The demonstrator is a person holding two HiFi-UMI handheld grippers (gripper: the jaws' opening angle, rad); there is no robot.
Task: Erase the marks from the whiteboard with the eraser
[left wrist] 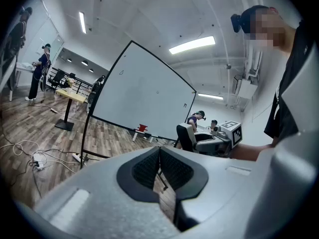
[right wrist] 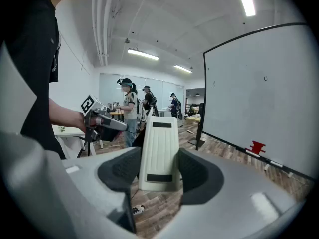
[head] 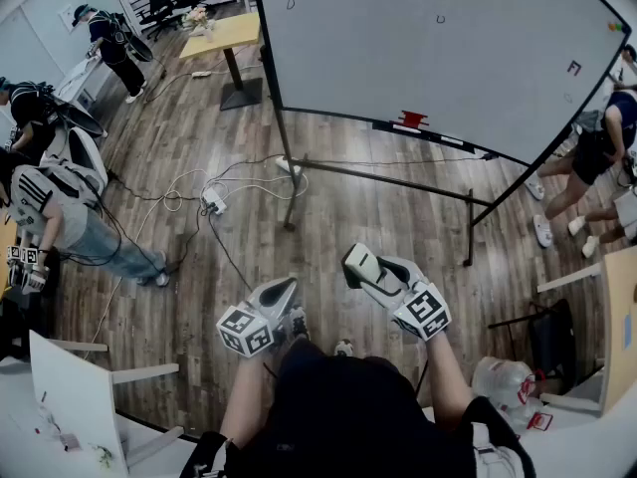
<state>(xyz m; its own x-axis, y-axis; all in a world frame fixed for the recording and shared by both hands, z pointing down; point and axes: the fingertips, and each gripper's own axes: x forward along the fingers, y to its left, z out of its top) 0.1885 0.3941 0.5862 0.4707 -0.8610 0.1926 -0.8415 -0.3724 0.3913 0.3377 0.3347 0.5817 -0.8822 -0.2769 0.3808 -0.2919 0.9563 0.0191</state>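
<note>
right claw (right wrist: 158,172) clamped on white ribbed plastic eraser (right wrist: 159,146), likely for carrying | left claw (left wrist: 159,167) closed, empty, spare | large black-framed whiteboard (head: 428,53) well ahead of claws, small dark marks (head: 574,67) unerased

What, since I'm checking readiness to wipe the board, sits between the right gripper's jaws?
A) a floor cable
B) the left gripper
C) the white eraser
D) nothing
C: the right gripper is closed on the white eraser, its jaws pressed against both sides.
</note>
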